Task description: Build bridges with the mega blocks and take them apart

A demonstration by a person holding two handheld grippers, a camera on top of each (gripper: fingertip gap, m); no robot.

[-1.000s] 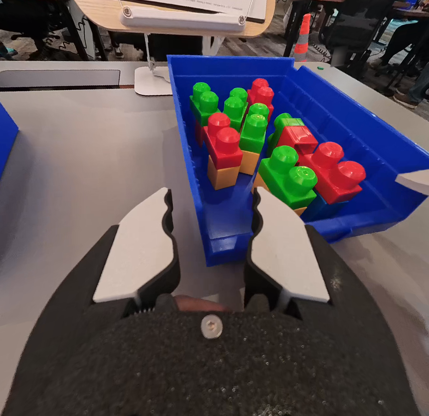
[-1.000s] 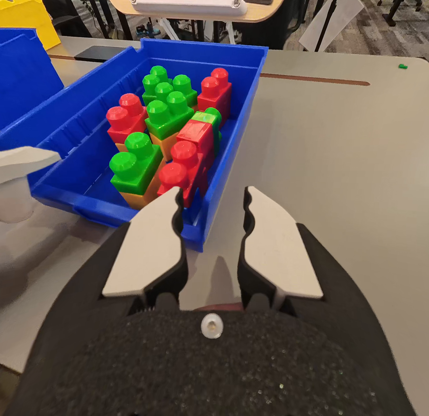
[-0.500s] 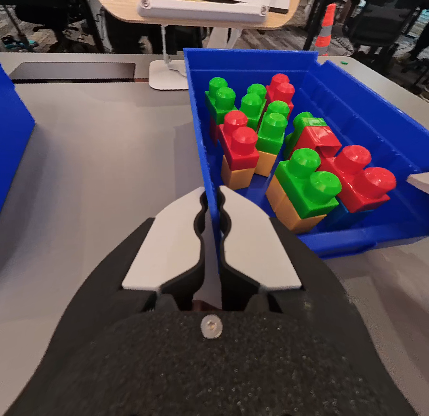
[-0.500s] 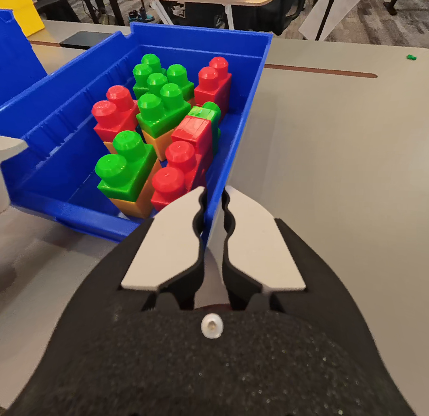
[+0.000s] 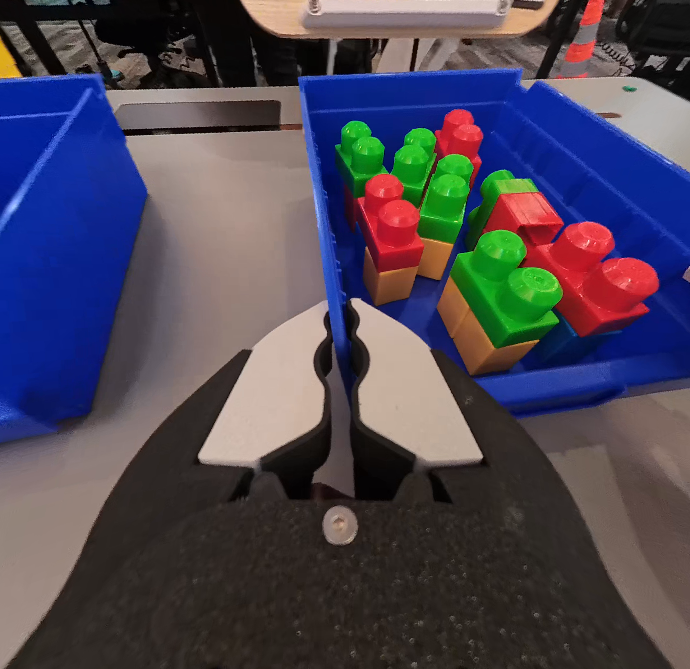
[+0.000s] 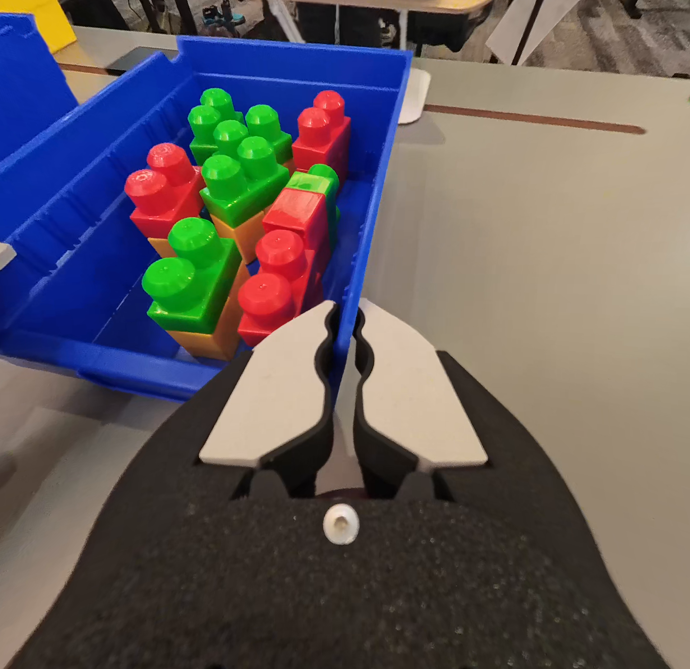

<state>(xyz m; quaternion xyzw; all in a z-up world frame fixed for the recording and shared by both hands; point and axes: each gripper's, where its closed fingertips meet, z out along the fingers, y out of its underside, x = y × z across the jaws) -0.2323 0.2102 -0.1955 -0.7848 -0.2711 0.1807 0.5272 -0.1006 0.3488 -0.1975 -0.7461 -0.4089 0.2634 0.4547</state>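
Note:
A blue bin (image 5: pixel 582 154) on the grey table holds several stacked mega blocks: green on orange (image 5: pixel 500 300), red on orange (image 5: pixel 392 240), red on blue (image 5: pixel 597 277), and more green and red ones behind. My left gripper (image 5: pixel 339 311) is shut on the bin's left wall. My right gripper (image 6: pixel 345 309) is shut on the bin's right wall (image 6: pixel 367 218). The same blocks show in the right wrist view, with a green-on-orange stack (image 6: pixel 194 289) and a red stack (image 6: pixel 276 277) nearest the fingers.
A second blue bin (image 5: pixel 63 240) stands to the left on the table (image 5: pixel 224 221). A wooden board on a white stand (image 5: pixel 403 12) rises behind the bins. An orange cone (image 5: pixel 582 35) and chairs are on the floor beyond. Bare table (image 6: pixel 541 277) lies right of the bin.
Both grippers went from open to shut on the bin's side walls. The bin has since shifted left toward the second blue bin, which now fills more of the left wrist view.

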